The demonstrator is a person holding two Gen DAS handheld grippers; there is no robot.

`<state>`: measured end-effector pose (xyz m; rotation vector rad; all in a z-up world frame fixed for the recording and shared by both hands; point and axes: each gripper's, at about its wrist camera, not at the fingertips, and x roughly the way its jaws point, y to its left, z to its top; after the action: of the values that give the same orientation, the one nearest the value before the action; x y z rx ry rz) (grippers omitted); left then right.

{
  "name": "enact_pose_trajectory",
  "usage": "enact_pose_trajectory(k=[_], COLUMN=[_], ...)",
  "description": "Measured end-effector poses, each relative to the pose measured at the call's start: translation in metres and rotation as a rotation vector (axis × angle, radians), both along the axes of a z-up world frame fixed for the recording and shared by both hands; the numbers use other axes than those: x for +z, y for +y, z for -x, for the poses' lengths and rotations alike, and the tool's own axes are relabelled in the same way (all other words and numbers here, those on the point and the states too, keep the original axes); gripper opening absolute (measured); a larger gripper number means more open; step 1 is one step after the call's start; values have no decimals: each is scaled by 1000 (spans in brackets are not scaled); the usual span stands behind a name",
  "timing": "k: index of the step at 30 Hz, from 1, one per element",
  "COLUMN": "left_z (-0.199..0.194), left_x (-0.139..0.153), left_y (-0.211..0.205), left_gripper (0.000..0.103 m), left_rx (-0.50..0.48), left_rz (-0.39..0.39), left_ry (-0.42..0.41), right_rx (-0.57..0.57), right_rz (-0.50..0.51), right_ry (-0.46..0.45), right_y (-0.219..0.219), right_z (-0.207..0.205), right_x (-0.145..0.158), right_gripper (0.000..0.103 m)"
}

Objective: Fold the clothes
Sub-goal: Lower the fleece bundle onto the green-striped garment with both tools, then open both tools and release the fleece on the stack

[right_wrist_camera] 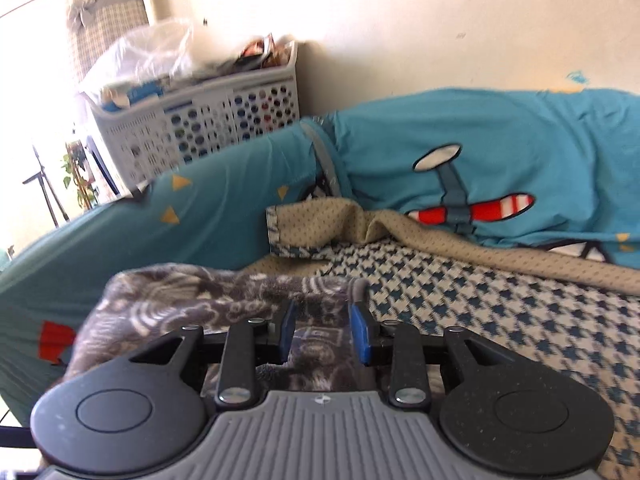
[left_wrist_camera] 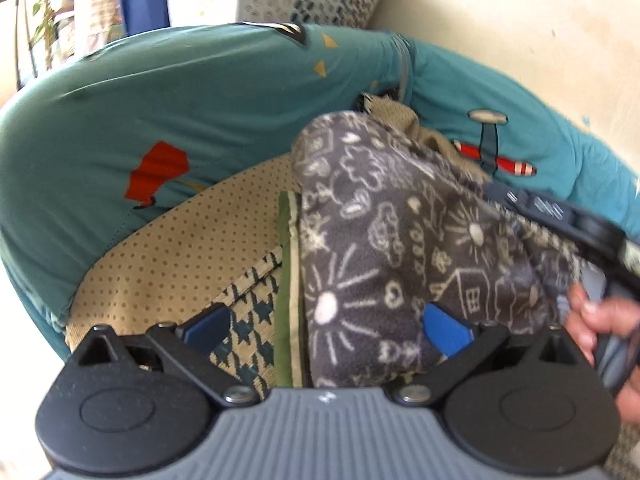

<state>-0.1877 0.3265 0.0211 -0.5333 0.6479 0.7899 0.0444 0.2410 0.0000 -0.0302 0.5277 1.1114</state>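
Support surface: bed or couch-like base, covered by a houndstooth blanket in cream and dark teal. Its reverse side, tan with small dots, shows where the blanket is turned back at the far edge, and a green-striped border runs along one fold.

A grey fleece garment with white doodle print (suns, houses, clouds) lies bunched directly on the blanket.

Teal bolsters or cushions with red, yellow and plane motifs rim the blanket along the far side, touching its turned-back edge.
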Motion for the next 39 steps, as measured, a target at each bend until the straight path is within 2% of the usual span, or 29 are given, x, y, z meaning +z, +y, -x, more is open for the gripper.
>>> enact_pose_trajectory(k=[5,10,15,19,24,26,29,32,34,39], left_z=[7,7,7,7,7,10,22,33,38,32], left_x=[0,-2,-9,-15,-19,-18,-11,-10,-10,-15], left_y=[2,4,7,8,7,5,3,6,7,4], left_gripper=[103,103,103,103,103,103,103,103,103,103], left_rx=[31,36,48,48,49,54,69,117,142,127], left_rz=[8,10,33,42,45,55,62,88,100,117], left_ry=[-1,18,37,54,79,61,1,-39,-54,-14], right_rx=[-21,10,89,85,76,70,39,37,47,92], right_rz=[-13,-24,12,64,125,148,145,99,88,92], right_ry=[33,67,-1,-31,-101,-119,-81,-40,-46,-43], right_y=[-33,-60,-73,-74,-65,-63,-69,-81,-86,-86], right_z=[1,18,47,58,69,73,74,75,81,93], right_x=[4,2,-4,-21,-20,-19,-13,-6,-4,-4], right_gripper=[30,31,31,32,32,33,34,35,37,39])
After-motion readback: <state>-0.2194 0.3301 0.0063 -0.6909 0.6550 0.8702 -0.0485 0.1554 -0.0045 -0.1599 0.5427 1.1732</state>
